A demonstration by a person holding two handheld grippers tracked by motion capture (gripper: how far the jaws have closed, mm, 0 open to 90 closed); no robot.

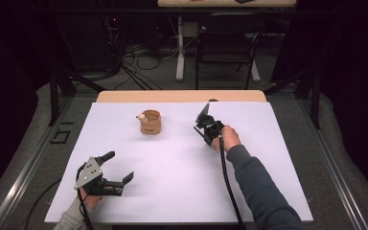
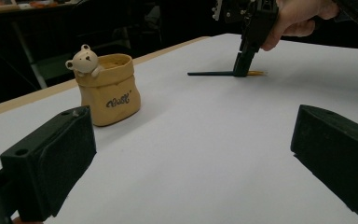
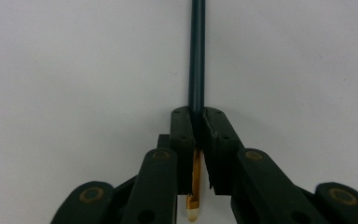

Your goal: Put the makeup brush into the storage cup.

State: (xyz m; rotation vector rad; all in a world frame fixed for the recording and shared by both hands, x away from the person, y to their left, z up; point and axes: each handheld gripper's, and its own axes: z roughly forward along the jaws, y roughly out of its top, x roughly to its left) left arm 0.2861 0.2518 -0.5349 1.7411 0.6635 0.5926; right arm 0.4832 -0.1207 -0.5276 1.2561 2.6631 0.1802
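A dark teal pencil with a gold, white-tipped end lies flat on the white table. My right gripper is shut on it near that gold end, jaws pointing down at the table. The left gripper view shows the right gripper standing over the pencil. In the high view my right gripper sits right of centre. A tan pouch-shaped cup with a small white bear on its rim stands upright to its left. My left gripper rests open at the near left, nothing between its jaws.
The table's far edge is a bare wooden strip. Beyond it stand a black chair and white desk legs, with cables on the floor. A wide stretch of white surface lies between the two grippers.
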